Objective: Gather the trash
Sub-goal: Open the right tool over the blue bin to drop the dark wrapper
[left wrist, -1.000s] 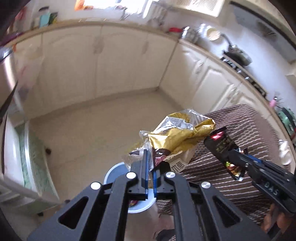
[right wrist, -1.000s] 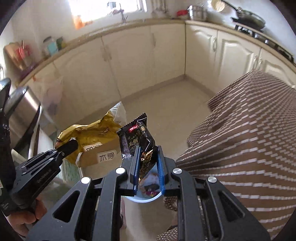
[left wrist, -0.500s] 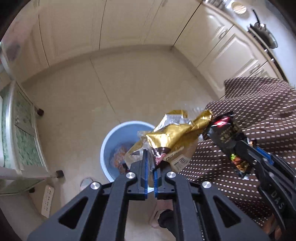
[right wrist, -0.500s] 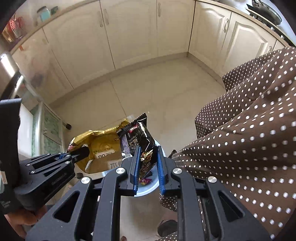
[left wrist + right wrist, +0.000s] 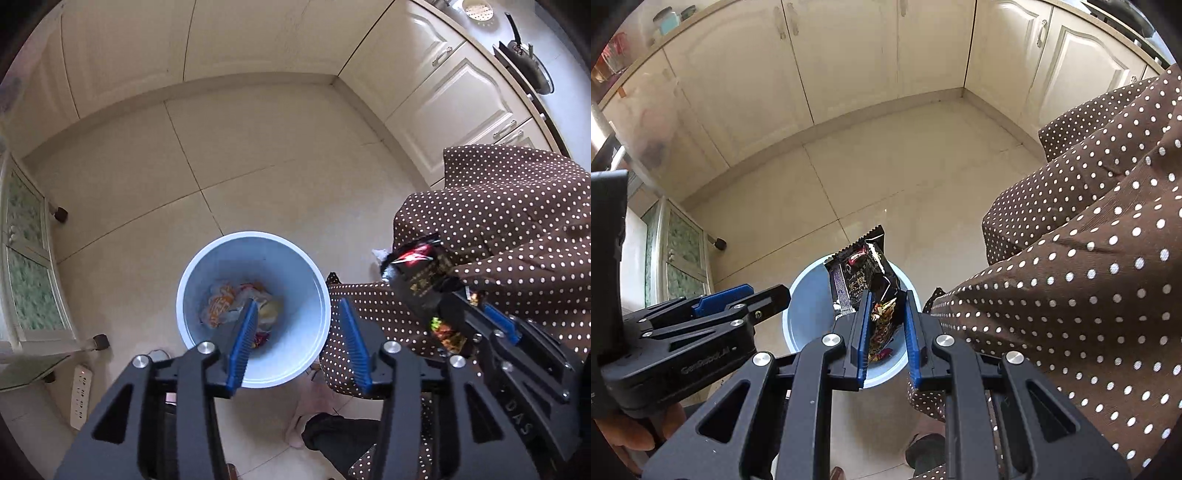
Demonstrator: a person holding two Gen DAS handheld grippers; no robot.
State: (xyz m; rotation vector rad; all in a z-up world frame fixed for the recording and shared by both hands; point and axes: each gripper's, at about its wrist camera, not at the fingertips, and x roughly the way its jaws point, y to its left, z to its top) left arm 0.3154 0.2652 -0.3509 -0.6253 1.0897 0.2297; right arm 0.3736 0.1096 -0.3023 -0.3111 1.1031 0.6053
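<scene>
My left hand-held gripper (image 5: pixel 299 325) hangs over the light blue bin (image 5: pixel 207 266) on the tiled floor (image 5: pixel 258 155), pointing steeply down into it. Its jaws are opening and nothing is between the blue pads (image 5: pixel 242 339); through the gap I see straight into the bin. At the bottom lies a small heap of wrappers (image 5: pixel 240 302), orange, white and yellowish, though from here I cannot make out which piece is which.

My right hand-held gripper (image 5: pixel 886 314) is clamped tight on a black snack packet (image 5: pixel 862 280). The pads pinch the lower part of the packet, and its crimped top edge sticks up and away from me, tilted a little to the left. In the right wrist view the packet sits right above the mouth of the bin, not inside it. In the left wrist view the same packet shows to the right of the bin, in front of the brown cloth with white dots (image 5: pixel 517 221) that covers the counter.

The bin stands just beside the hanging edge of that cloth. Cream cupboard doors (image 5: pixel 849 55) run along the far walls, and a white power strip (image 5: pixel 80 395) lies on the floor to the left of the bin, near a glass-fronted cabinet (image 5: pixel 26 266).
</scene>
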